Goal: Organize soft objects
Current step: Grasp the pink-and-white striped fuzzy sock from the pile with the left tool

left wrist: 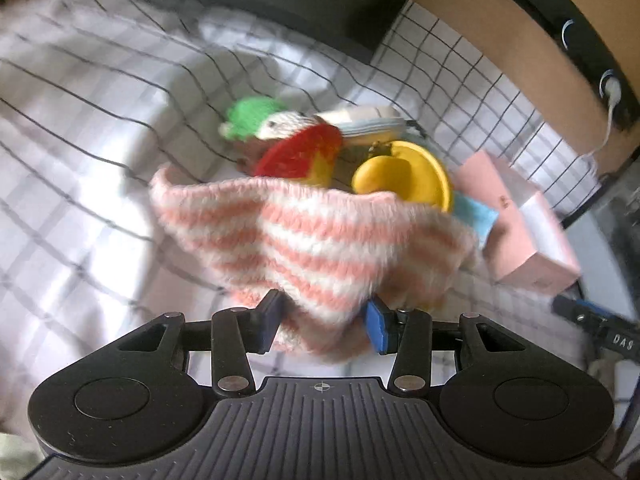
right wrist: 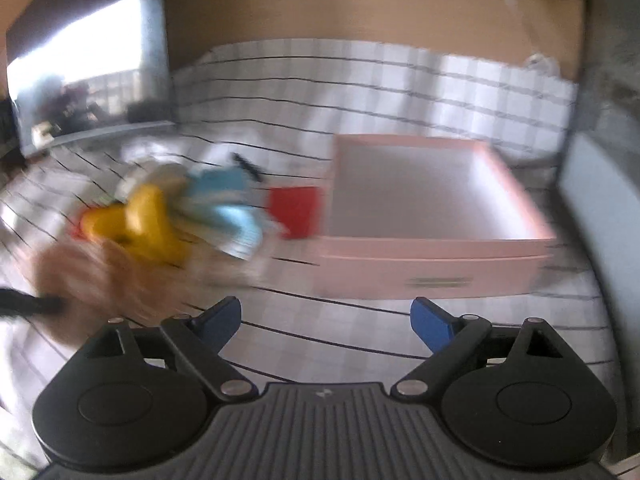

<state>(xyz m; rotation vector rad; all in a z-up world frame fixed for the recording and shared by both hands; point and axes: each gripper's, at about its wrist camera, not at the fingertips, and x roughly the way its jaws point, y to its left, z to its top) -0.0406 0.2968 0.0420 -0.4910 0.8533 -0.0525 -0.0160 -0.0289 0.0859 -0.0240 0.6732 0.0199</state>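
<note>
Low in the centre of the left wrist view, the left gripper [left wrist: 326, 322] has its jaws pinching the lower edge of a pink-and-white striped knitted cloth [left wrist: 312, 248], whose fabric spreads upward and fills the middle of the frame. Behind the cloth, on a bed covered with a white sheet with a dark grid [left wrist: 80, 128], lies a heap of small things: a green knitted toy [left wrist: 248, 114], a white knitted piece [left wrist: 284, 124] touching it, a red object [left wrist: 300, 154], a yellow bowl-shaped item [left wrist: 404, 174] and a pale zipped pouch [left wrist: 368, 120] at the back. A light blue item [left wrist: 476, 216] shows at the right of the cloth, just beside a pink box [left wrist: 524, 236] at the right of the frame. Lower centre of the right wrist view, the right gripper [right wrist: 326, 322] has its jaws spread wide with only the sheet between them. That view is blurred; the pink box [right wrist: 432, 248] sits at centre right with its pale open interior facing up, a red square thing [right wrist: 294, 210] touching or just beside its left wall. At the left of the frame lie a yellow object [right wrist: 148, 220], a light blue soft thing [right wrist: 224, 200] and a blurred tan-pink mass [right wrist: 88, 276] in the lower left, too smeared to identify.
</note>
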